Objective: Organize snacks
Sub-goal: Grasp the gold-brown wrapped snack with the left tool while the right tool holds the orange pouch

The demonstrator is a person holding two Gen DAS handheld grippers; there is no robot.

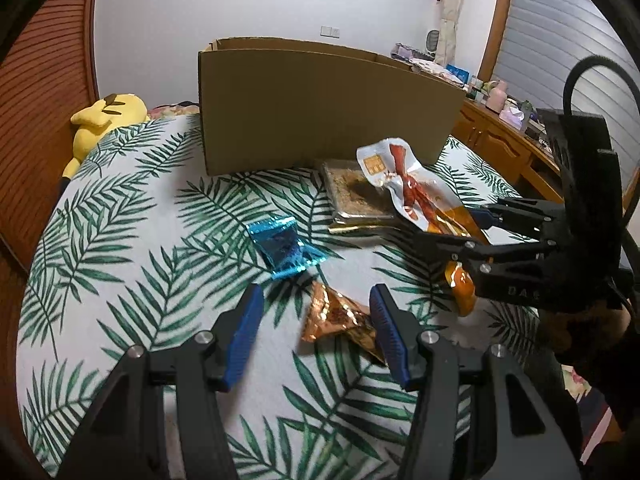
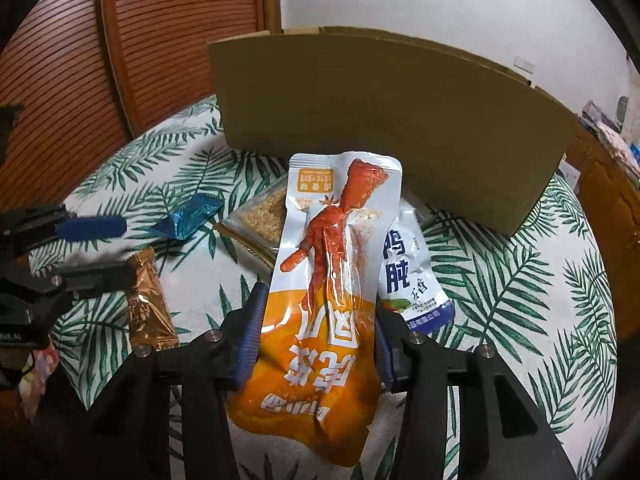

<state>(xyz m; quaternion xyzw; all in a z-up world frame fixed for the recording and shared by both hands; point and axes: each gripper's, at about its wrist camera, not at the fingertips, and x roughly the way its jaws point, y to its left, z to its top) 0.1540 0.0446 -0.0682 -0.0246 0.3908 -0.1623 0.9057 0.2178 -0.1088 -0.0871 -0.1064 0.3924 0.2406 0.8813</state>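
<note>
My right gripper [image 2: 318, 316] is shut on an orange and white chicken-foot snack pack [image 2: 332, 264] and holds it above the leaf-print cloth; the pack also shows in the left wrist view [image 1: 412, 188]. My left gripper [image 1: 316, 320] is open, its blue pads on either side of a copper foil packet [image 1: 340, 320] lying on the cloth. A blue foil packet [image 1: 286, 246] lies just beyond it. A clear pack of brown crumbs [image 1: 356, 196] lies in front of the open cardboard box [image 1: 320, 108]. A white and blue pouch [image 2: 412, 272] lies behind the held pack.
The leaf-print cloth [image 1: 132, 240] covers a raised surface. A yellow plush toy [image 1: 102, 120] lies at its far left edge. A wooden cabinet [image 1: 504, 140] with clutter stands to the right, and a slatted wooden panel [image 2: 160, 40] to the left.
</note>
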